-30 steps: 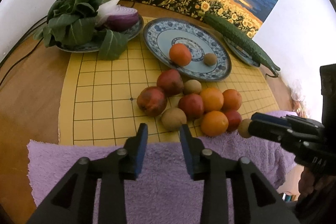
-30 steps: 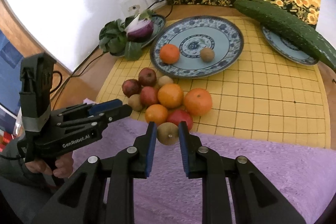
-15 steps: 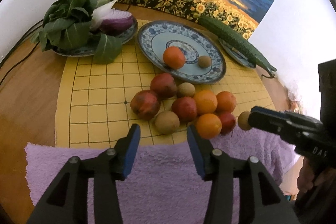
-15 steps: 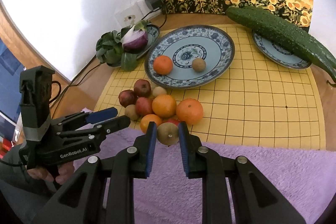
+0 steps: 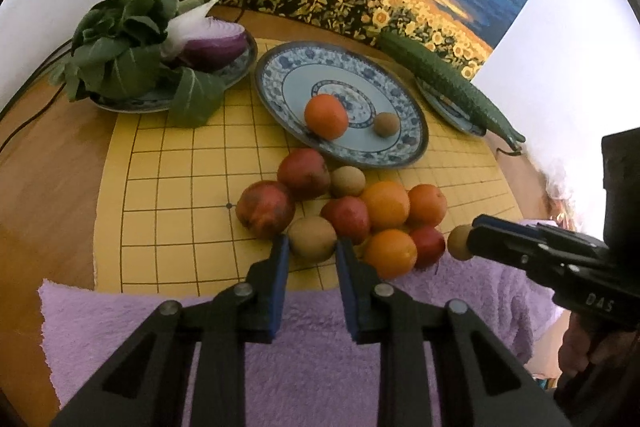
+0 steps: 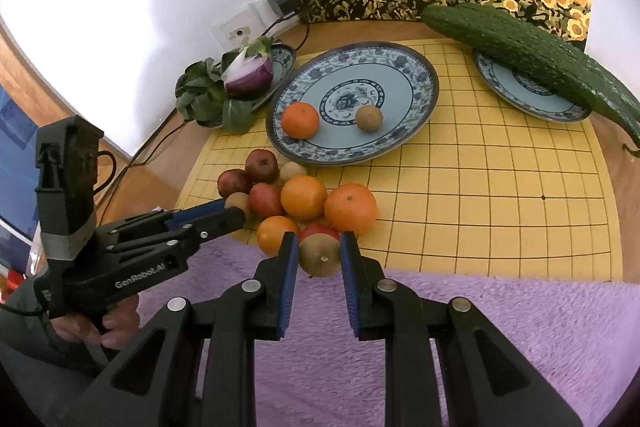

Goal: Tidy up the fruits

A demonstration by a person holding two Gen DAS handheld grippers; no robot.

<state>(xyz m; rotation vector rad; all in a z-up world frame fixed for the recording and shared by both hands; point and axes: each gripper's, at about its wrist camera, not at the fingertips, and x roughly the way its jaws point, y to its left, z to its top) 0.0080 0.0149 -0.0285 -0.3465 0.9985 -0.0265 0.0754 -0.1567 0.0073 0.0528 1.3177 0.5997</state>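
Now the left gripper is closing around a brown fruit at the pile's near edge, while the right gripper is clenching another brown fruit, nearer the blue plate.

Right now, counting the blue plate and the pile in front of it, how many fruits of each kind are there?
Oranges: 4
Red apples: 4
Kiwis: 4
Total: 12
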